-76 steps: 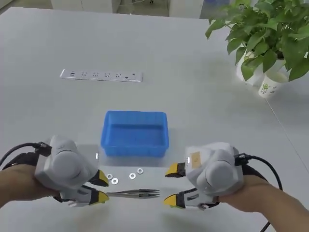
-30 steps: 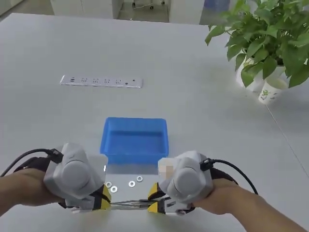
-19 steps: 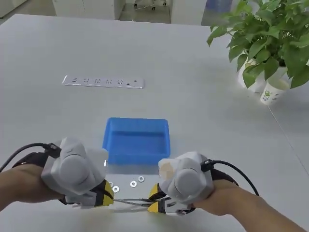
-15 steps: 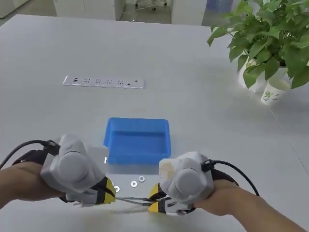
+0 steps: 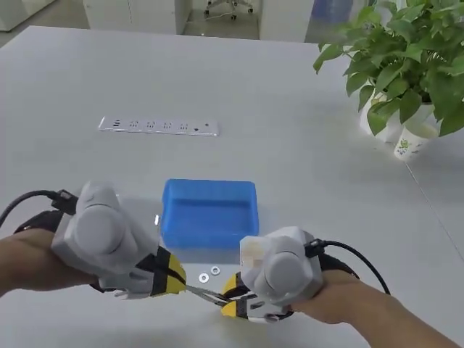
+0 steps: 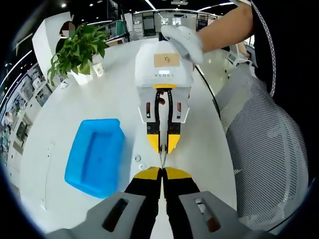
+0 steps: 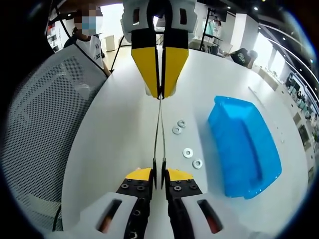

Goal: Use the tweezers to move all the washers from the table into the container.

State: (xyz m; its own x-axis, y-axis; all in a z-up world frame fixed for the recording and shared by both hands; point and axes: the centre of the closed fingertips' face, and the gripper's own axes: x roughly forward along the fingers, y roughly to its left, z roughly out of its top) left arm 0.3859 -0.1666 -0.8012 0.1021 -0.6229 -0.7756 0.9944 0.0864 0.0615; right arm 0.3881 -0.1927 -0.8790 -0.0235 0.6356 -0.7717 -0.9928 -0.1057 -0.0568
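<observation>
At lower centre left tongs (image 5: 177, 275) and right tongs (image 5: 230, 296) each pinching an end of the tweezers (image 5: 205, 292), washers (image 5: 214, 270) on the desk (image 5: 290, 145) just above, blue container (image 5: 210, 214) beyond, power strip (image 5: 158, 126) upper left, plant (image 5: 406, 65) upper right.

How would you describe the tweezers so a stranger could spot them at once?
On the white table, find the blue container; small washers lie on its near side. Beside them, the tweezers are the one long, thin metal thing, held at each end by the left tool and right tool.
</observation>
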